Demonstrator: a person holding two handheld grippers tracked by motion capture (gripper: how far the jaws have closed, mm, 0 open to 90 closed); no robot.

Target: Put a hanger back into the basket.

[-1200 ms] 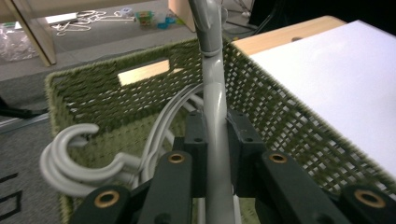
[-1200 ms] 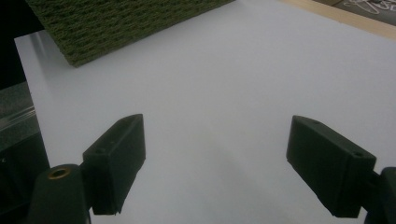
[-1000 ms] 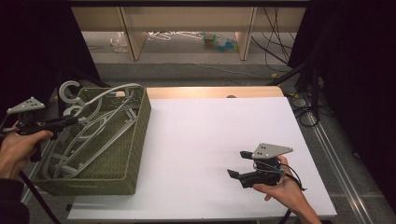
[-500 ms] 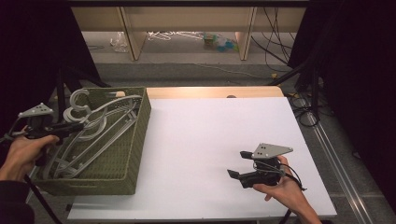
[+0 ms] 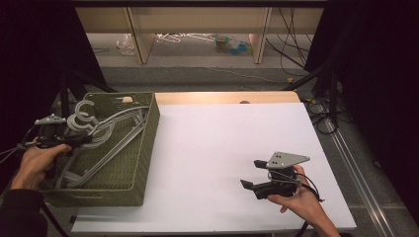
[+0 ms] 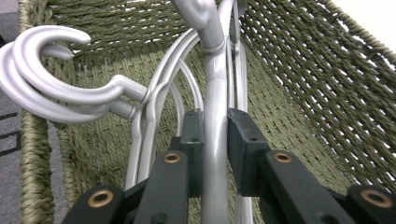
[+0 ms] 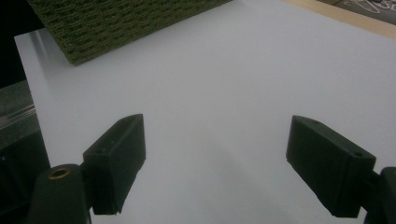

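A woven green basket (image 5: 148, 143) stands on the left of the white table (image 5: 222, 143) and holds several silver plastic hangers (image 5: 116, 131). My left gripper (image 5: 85, 139) reaches over the basket's left rim. In the left gripper view it (image 6: 215, 128) is shut on the neck of one silver hanger (image 6: 214, 70). Its jaws have just been opening slightly, and the hanger is still between the pads. Two other hanger hooks (image 6: 42, 88) curl at the left over the basket wall (image 6: 303, 93). My right gripper (image 5: 251, 174) rests open on the table at the front right, holding nothing (image 7: 215, 140).
Bare white tabletop (image 7: 243, 65) lies ahead of the right gripper, with a corner of the basket (image 7: 116, 23) beyond it. Behind the table are wooden shelf uprights (image 5: 138, 39) and clutter on the floor. Cables (image 5: 321, 113) hang at the right.
My left hand has sunk and moved a little right, lowering the held hanger and its hook deeper into the basket. The right hand has stayed still.
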